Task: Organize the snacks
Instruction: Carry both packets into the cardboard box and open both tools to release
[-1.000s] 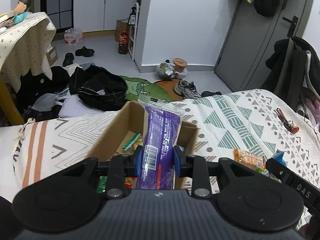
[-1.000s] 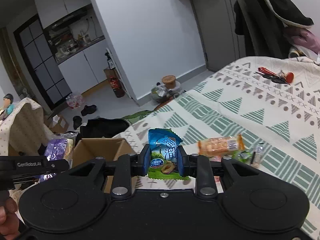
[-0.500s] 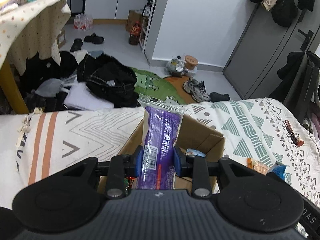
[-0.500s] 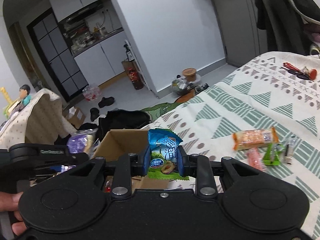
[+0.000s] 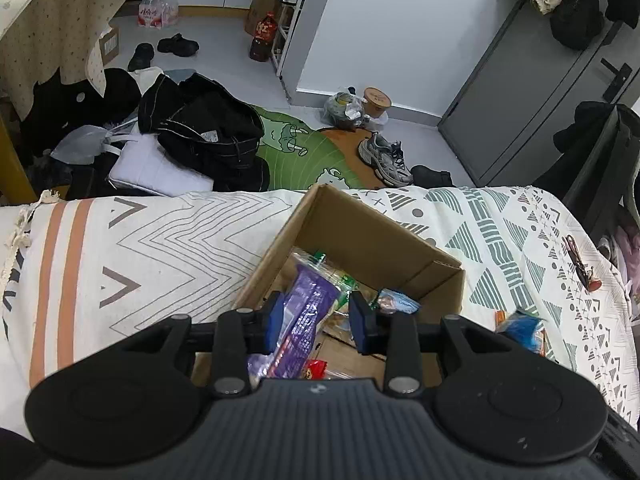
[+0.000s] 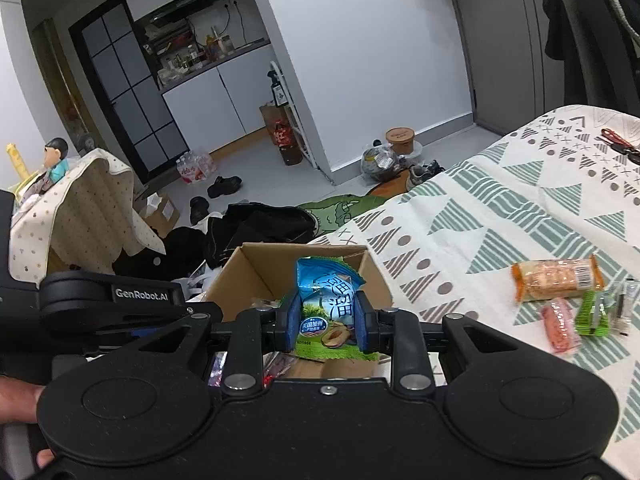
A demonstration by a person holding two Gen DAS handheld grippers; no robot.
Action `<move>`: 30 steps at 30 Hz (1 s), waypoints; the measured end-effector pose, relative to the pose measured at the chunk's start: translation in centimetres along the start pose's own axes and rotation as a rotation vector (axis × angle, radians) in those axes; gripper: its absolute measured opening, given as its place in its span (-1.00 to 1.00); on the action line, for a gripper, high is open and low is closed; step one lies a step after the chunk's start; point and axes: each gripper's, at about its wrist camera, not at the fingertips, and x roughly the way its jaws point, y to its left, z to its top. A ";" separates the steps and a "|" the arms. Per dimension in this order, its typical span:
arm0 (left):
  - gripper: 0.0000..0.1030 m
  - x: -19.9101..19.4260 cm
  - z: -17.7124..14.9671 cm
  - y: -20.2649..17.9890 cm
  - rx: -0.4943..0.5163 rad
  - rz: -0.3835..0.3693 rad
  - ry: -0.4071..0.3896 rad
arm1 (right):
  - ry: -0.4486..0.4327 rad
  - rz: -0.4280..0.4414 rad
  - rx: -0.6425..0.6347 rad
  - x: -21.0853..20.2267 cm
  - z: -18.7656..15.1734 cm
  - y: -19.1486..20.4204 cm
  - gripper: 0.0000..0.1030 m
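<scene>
An open cardboard box sits on the patterned bedspread with several snack packets inside. My left gripper hangs over the box, open. The purple snack packet lies tilted down into the box between the jaws, leaning by the left finger with a gap at the right one. My right gripper is shut on a blue and green snack packet, held upright just above the box. The left gripper's body shows at the left of the right wrist view.
On the bedspread right of the box lie an orange packet, a pink packet and a green packet. A red-handled tool lies further right. Beyond the bed's edge the floor holds clothes, shoes and bags. A person's hand holds the left handle.
The left gripper moved over the box, tipped down and opened; the purple packet dropped from upright to lying in the box. The right gripper carried the blue packet left, over the box.
</scene>
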 end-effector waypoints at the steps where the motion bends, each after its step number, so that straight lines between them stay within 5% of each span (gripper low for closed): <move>1: -0.34 0.0 0.1 0.2 -0.003 -0.003 0.002 | 0.001 0.003 -0.003 0.2 -0.1 0.2 -0.49; 8: -0.16 0.5 0.5 0.9 -0.009 0.005 0.016 | -0.017 0.030 -0.016 1.3 -0.2 1.2 -0.38; 10: -0.09 0.8 0.5 0.9 -0.008 0.013 0.026 | -0.028 0.001 -0.018 1.0 -0.1 1.0 -0.09; 18: 0.50 0.6 -0.2 0.1 0.007 0.027 0.028 | -0.017 -0.075 0.035 -0.2 0.1 -1.4 0.10; 30: 0.63 -0.7 -1.3 -2.5 0.052 0.047 -0.001 | -0.042 -0.154 0.089 -3.2 0.6 -4.7 0.64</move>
